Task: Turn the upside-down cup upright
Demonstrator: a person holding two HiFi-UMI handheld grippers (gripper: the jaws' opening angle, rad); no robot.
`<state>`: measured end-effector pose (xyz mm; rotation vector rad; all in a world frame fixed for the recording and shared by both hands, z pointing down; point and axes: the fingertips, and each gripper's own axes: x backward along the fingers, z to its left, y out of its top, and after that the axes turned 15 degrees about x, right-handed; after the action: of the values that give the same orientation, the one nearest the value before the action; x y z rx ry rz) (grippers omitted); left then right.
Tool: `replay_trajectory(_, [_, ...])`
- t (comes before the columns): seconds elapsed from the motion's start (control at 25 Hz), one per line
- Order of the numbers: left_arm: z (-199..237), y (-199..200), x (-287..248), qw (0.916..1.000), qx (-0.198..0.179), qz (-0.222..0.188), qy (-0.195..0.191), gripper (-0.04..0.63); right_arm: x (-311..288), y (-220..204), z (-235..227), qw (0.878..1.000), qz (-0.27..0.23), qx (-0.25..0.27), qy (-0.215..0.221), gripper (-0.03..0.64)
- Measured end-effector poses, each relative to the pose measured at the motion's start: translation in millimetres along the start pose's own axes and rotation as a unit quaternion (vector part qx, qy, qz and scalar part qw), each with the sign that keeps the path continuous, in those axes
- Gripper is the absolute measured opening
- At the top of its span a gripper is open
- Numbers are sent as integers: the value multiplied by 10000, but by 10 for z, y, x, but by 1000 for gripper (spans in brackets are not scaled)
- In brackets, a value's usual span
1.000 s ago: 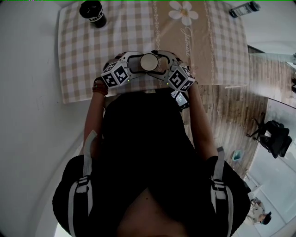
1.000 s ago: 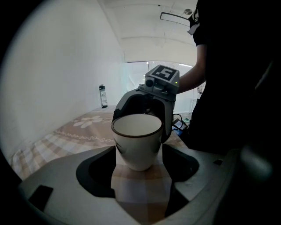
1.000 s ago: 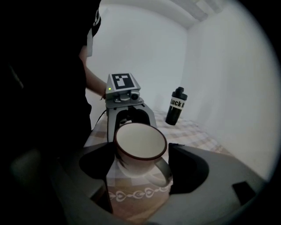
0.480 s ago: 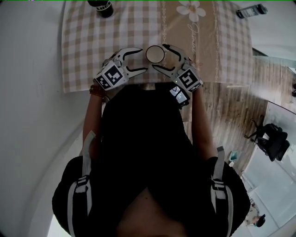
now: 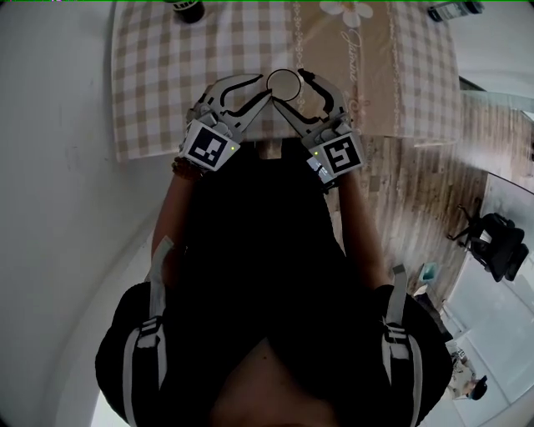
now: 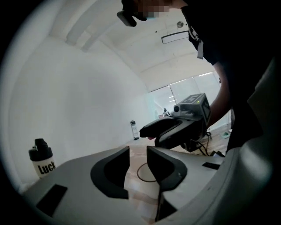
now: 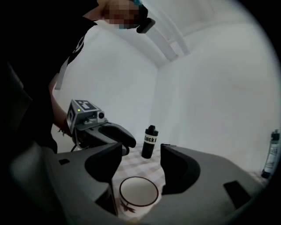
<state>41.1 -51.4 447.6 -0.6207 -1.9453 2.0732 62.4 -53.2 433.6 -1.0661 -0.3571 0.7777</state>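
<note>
The cup (image 5: 282, 82) stands mouth up on the near edge of the checked tablecloth (image 5: 150, 83), with a dark rim and a small print on its side.

Over that same edge of the tablecloth, the left gripper (image 6: 138, 149) has its jaws closing to a narrow gap. Nothing sits between them, so it is released. Only the cup's rim shows through the gap, lower down and beyond the pads. The right gripper (image 7: 140, 147) is over the near edge of the tablecloth too, tips pointing toward the left gripper. Its jaws are also closing but stand much wider. The pads press on nothing, so it is released as well.

The cup shows only a pale inside. A shaker bottle (image 7: 149, 141) with a black cap stands at the far left of the tablecloth. A slim clear bottle (image 5: 455, 10) lies by the tablecloth's far right corner. What either bottle contains cannot be told.

The cup sits low between the right gripper's two jaws, under their tips and untouched. It is just beyond the left gripper's tips.
</note>
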Motion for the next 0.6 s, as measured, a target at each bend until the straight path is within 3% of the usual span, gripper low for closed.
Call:
replay_trajectory(0.16, [120, 235, 25, 9981, -19, -415, 448, 107, -7, 246, -81, 9970, -193, -207, -720, 184])
replay_trajectory(0.28, [255, 418, 121, 9902, 525, -969, 859, 5, -26, 311, -88, 9940, -177, -295, -1037, 149])
replay_trajectory(0.36, [299, 424, 171, 9831, 950, -1174, 1038, -11, -32, 295, -107, 9910, -57, -351, -1291, 27])
replay_trajectory(0.4, [292, 385, 183, 9819, 1045, -1159, 1075, -11, -36, 276, -105, 9896, 15, -387, -1382, 2])
replay_trajectory(0.6, [147, 148, 227, 9871, 1026, -778, 949, -11, -59, 198, 27, 9883, 251, -473, -1430, -2])
